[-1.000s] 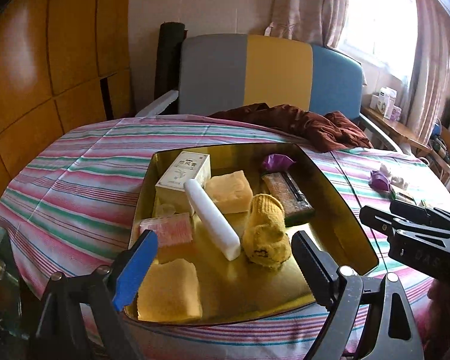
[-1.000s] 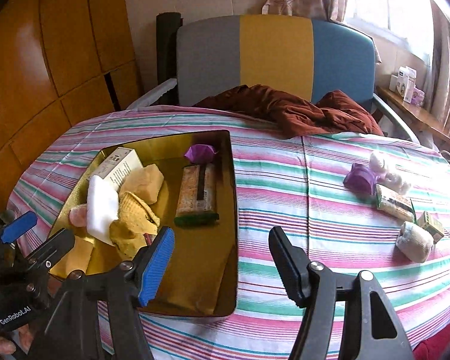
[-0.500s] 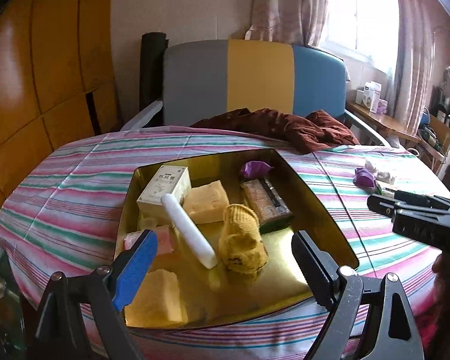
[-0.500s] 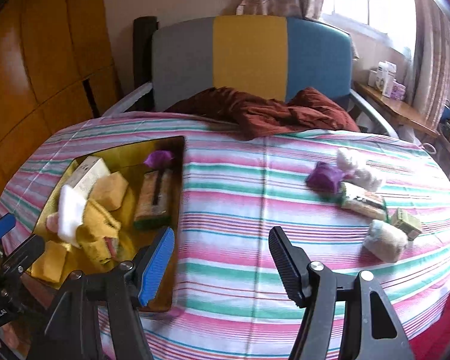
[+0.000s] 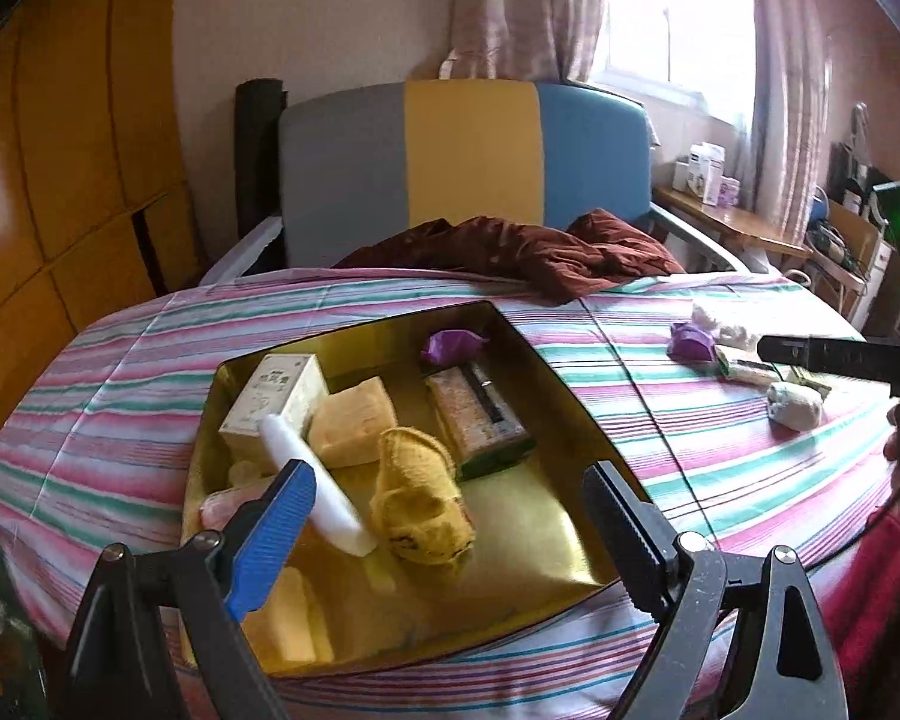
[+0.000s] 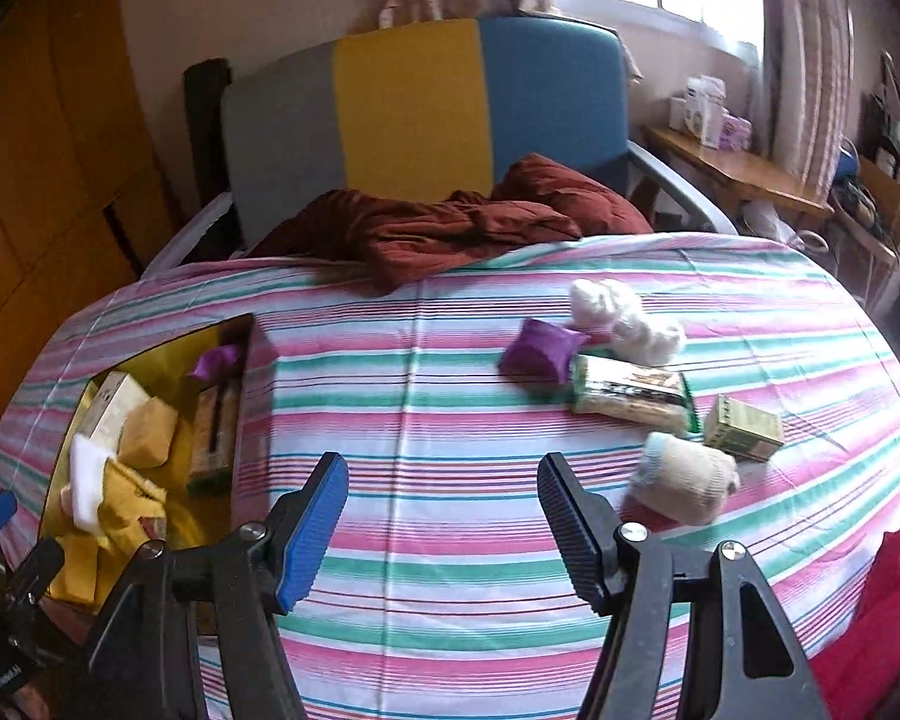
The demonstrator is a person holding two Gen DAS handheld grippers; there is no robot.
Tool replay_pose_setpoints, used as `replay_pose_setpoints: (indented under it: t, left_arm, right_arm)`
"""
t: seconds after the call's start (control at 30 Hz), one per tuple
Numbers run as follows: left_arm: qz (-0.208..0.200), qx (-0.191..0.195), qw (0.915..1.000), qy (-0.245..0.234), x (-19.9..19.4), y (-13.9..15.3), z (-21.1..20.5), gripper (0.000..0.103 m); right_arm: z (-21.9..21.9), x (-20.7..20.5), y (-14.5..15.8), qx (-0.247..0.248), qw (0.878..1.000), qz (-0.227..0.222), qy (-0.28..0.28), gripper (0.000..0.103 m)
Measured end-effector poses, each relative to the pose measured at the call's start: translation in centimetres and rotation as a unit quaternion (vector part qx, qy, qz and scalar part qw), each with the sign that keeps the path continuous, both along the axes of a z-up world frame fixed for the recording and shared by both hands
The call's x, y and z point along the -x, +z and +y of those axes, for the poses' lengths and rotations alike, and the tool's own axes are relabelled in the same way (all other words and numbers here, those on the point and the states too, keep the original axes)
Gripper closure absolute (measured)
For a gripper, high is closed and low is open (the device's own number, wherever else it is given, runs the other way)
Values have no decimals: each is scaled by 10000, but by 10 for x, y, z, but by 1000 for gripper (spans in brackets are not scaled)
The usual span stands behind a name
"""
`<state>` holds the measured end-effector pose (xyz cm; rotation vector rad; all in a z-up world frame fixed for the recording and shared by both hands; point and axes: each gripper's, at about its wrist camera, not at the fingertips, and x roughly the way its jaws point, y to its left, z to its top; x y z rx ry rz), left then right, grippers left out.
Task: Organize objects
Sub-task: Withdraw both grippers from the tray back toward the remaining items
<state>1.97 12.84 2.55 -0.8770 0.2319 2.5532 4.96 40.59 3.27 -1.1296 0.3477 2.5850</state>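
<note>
A gold tray (image 5: 528, 534) on the striped tablecloth holds a white box (image 5: 273, 402), a white tube (image 5: 318, 489), yellow sponges (image 5: 354, 420), a yellow sock (image 5: 420, 507), a snack bar (image 5: 477, 420) and a purple pouch (image 5: 453, 345). My left gripper (image 5: 444, 531) is open and empty above the tray's near side. My right gripper (image 6: 444, 531) is open and empty over bare cloth. To its right lie a purple pouch (image 6: 540, 348), white cotton (image 6: 624, 318), a snack pack (image 6: 630, 399), a small green box (image 6: 744, 435) and a beige sock roll (image 6: 684, 477). The tray also shows at left in the right wrist view (image 6: 60, 456).
A brown cloth (image 6: 444, 228) lies at the table's far edge, against a grey, yellow and blue chair (image 6: 414, 114). A wooden cabinet (image 5: 60, 192) stands at left. A shelf with boxes (image 6: 720, 150) is under the window at right. A red cloth (image 6: 888, 612) is at the near right.
My right gripper has swung to the right, from over the tray to the cloth near the loose items. My left gripper has pulled back and turned slightly right. Both stay open.
</note>
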Motion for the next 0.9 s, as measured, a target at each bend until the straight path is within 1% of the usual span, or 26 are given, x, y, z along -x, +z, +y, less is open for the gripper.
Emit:
replay_pose_setpoints:
  t: [0.1, 0.23, 0.33, 0.47, 0.57, 0.67, 0.77, 0.9]
  left_arm:
    - [32, 40, 9999, -147, 1, 2, 11, 11]
    - [70, 51, 9995, -315, 1, 5, 26, 10]
    - [69, 69, 9991, -410, 4, 6, 36, 10]
    - [27, 124, 9986, -506, 8, 4, 51, 10]
    - [-2, 188, 9981, -595, 10, 3, 63, 10]
    - [-52, 241, 9974, -674, 14, 1, 77, 10]
    - [-108, 245, 9965, -787, 17, 1, 93, 10]
    - [-301, 196, 9946, -976, 23, 1, 120, 10]
  right_arm:
    - [20, -3, 5, -26, 9998, 15, -187, 37]
    - [52, -5, 9, -200, 9985, 14, -512, 37]
    - [79, -6, 8, -358, 9964, 16, -772, 37]
    - [114, -9, 0, -550, 9917, 23, -1165, 37]
    - [133, -17, -12, -388, 9890, 77, -1424, 37]
    - [145, -20, -25, -85, 9874, -33, -1577, 37]
    - [149, -21, -26, 34, 9872, 10, -1594, 37]
    - [157, -24, -32, 264, 9839, -94, -1763, 37]
